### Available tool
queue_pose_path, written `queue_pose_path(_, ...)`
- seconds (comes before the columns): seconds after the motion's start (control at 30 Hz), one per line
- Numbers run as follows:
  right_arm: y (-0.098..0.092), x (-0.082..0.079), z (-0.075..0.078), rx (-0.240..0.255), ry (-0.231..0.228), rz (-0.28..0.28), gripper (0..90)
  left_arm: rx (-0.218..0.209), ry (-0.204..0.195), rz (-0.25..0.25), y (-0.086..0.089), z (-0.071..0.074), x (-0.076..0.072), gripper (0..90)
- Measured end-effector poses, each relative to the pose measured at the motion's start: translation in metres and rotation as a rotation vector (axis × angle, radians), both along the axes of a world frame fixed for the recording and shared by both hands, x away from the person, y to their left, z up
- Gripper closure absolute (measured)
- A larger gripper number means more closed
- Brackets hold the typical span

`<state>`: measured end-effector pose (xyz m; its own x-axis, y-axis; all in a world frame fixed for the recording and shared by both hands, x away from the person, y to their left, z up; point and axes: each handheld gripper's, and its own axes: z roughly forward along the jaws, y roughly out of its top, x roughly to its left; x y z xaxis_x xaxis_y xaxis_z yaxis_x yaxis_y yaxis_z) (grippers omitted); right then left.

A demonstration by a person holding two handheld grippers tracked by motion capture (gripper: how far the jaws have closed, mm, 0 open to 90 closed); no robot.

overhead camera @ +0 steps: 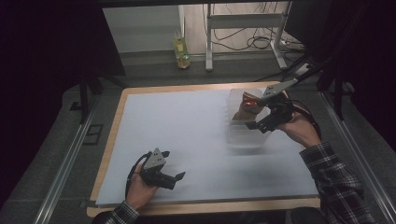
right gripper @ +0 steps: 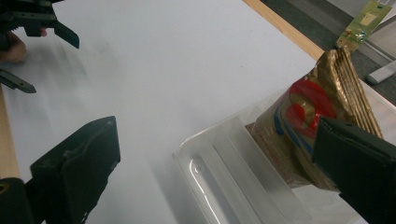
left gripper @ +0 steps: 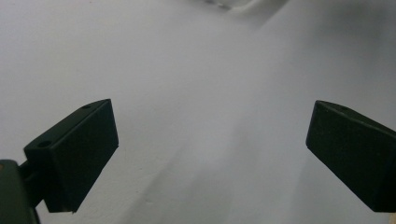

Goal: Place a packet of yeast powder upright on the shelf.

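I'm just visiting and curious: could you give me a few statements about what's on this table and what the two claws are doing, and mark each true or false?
1. The gold snack bag stands inside the clear plastic bin. True.
2. The right claw is clamped on the bag. False: its jaws stand wide apart, one beside the bag.
3. The left claw holds a cup. False: its jaws are open with nothing between them.
4. The bin sits at the table's right side in the high view. True.
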<state>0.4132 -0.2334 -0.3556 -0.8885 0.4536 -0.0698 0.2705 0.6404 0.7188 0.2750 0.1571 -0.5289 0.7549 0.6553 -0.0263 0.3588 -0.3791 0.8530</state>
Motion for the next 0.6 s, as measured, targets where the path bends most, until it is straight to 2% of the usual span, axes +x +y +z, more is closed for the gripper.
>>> queue_pose_path(0.23, -0.003, -0.011, -0.005, 0.016, -0.004, -0.011, 1.5, 0.007, -0.001, 0.001, 0.0, 0.0, 0.0, 2.5)
queue_pose_path(0.6, -0.006, -0.028, -0.014, 0.013, -0.014, -0.01, 1.5, 0.007, -0.004, 0.002, 0.0, 0.0, 0.0, 2.5)
